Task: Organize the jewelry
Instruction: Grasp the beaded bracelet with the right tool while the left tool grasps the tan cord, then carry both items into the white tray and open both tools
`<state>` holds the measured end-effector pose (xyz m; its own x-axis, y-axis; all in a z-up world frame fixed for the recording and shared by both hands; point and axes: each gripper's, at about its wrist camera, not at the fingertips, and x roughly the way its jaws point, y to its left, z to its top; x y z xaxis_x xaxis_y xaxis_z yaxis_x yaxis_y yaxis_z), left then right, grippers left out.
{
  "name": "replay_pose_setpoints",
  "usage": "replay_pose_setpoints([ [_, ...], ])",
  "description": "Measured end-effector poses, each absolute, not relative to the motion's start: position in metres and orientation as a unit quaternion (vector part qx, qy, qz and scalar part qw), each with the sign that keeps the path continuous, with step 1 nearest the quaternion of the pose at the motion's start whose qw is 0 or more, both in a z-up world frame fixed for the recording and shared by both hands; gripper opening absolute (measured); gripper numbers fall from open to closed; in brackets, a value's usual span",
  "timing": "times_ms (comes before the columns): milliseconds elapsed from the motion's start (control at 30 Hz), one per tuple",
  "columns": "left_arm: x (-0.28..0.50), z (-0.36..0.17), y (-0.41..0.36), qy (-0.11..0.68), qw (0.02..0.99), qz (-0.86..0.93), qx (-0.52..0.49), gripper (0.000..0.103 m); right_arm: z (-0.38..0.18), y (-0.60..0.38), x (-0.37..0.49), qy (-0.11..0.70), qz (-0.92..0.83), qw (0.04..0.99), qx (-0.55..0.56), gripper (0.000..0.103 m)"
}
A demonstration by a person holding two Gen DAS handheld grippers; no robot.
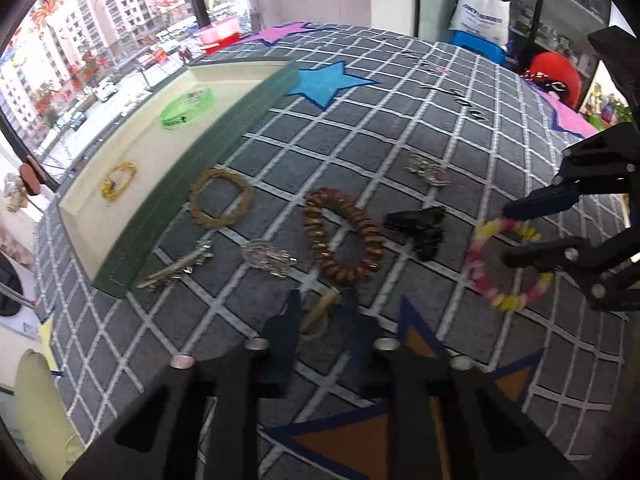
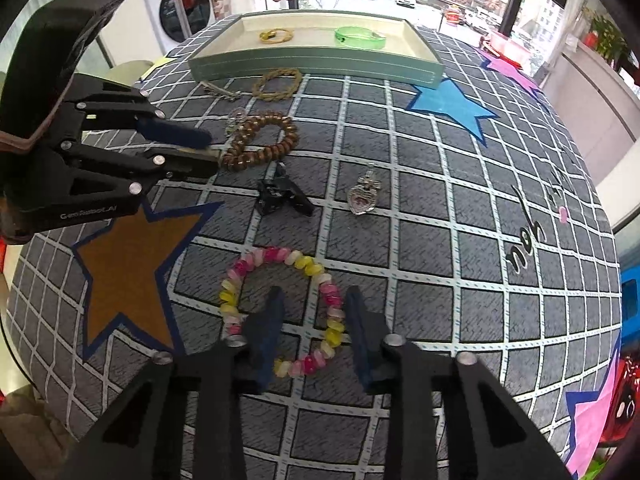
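Observation:
A green tray (image 2: 316,67) with a cream inside holds a yellow bracelet (image 2: 276,35) and a green band (image 2: 360,38). On the grid mat lie a gold braided bracelet (image 2: 278,84), a brown coil bracelet (image 2: 260,142), a black clip (image 2: 280,194), a silver pendant (image 2: 362,196) and a pink-yellow bead bracelet (image 2: 282,312). My right gripper (image 2: 314,304) is open, straddling the near right side of the bead bracelet. My left gripper (image 1: 320,312) is open around a small tan ring (image 1: 320,314), below the brown coil bracelet (image 1: 342,236).
Silver hairpins (image 1: 176,268) and a clear brooch (image 1: 266,258) lie near the tray's front (image 1: 192,184). The mat has blue (image 2: 448,104) and orange (image 2: 132,264) star patches. A washing machine (image 2: 180,0) and a window stand beyond the table.

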<state>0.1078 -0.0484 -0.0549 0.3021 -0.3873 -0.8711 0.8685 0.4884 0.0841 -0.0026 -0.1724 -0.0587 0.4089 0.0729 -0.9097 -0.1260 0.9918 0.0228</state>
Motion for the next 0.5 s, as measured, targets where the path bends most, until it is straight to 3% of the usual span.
replay_pose_setpoints([
  [500,0.104,-0.05,-0.016,0.437,0.814,-0.338,0.178,0.024,-0.039,-0.193,-0.003,0.507,0.044,0.861,0.021,0.01],
])
